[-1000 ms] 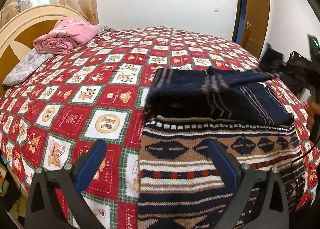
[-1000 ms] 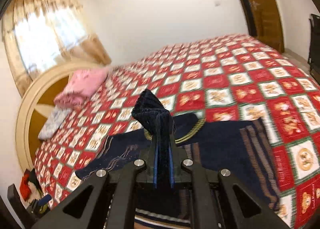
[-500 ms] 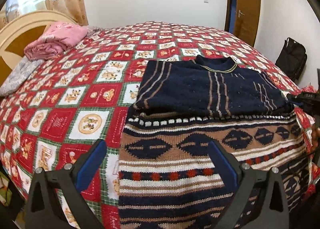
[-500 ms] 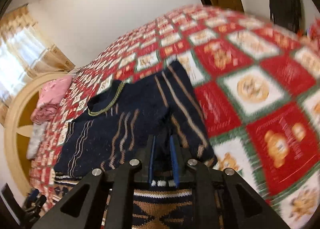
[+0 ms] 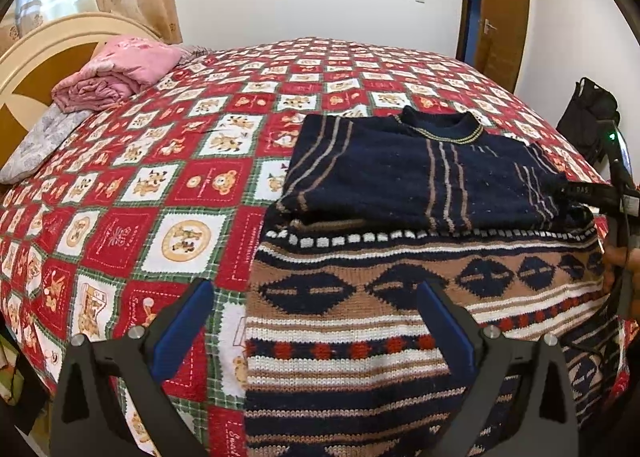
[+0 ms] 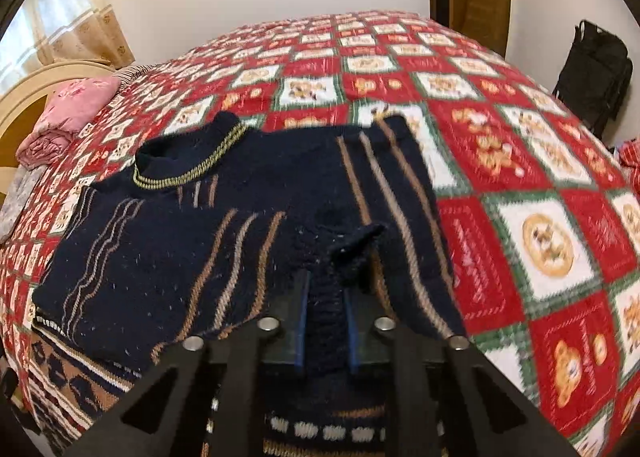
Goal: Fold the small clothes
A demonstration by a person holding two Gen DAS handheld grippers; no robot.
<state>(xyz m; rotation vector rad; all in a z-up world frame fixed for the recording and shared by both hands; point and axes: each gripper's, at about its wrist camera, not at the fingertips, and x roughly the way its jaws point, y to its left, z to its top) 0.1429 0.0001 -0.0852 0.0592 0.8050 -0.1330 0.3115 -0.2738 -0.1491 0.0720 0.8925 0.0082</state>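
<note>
Sweater (image 5: 420, 185) lies half-folded on the red checked bedspread (image 5: 192, 185), its right edge between the closing jaws of the right gripper (image 6: 324, 321), while the left gripper (image 5: 316, 329) hovers empty and wide apart over its near hem.

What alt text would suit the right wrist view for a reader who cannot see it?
The right gripper, its jaws closing, has a bunch of navy knit from the patterned sweater between them. The sweater lies on a red checked bedspread. A pink folded blanket sits by the headboard.
</note>
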